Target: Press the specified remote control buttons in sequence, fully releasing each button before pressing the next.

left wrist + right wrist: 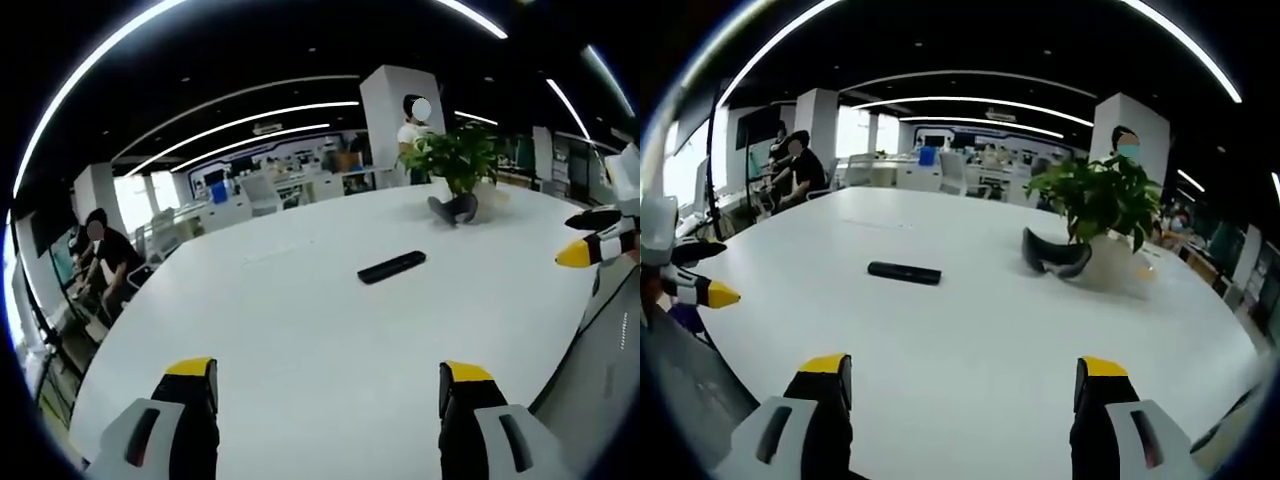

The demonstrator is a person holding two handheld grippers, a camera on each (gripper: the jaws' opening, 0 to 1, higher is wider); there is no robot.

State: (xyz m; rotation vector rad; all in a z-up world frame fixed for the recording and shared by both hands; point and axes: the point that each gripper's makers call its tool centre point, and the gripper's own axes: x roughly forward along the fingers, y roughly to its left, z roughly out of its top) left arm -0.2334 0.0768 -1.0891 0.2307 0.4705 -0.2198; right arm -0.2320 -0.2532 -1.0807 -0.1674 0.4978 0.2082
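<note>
Lying flat mid-table on the white table (300,330), well ahead of both wide-apart grippers (left gripper (328,385), right gripper (965,380)), the black remote control (392,267) looks light, rigid and slide-prone, so press straight down on its buttons.

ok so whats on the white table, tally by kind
remote control: 1
potted plant: 1
dark goggle-like headset: 1
total: 3, all on the white table
</note>
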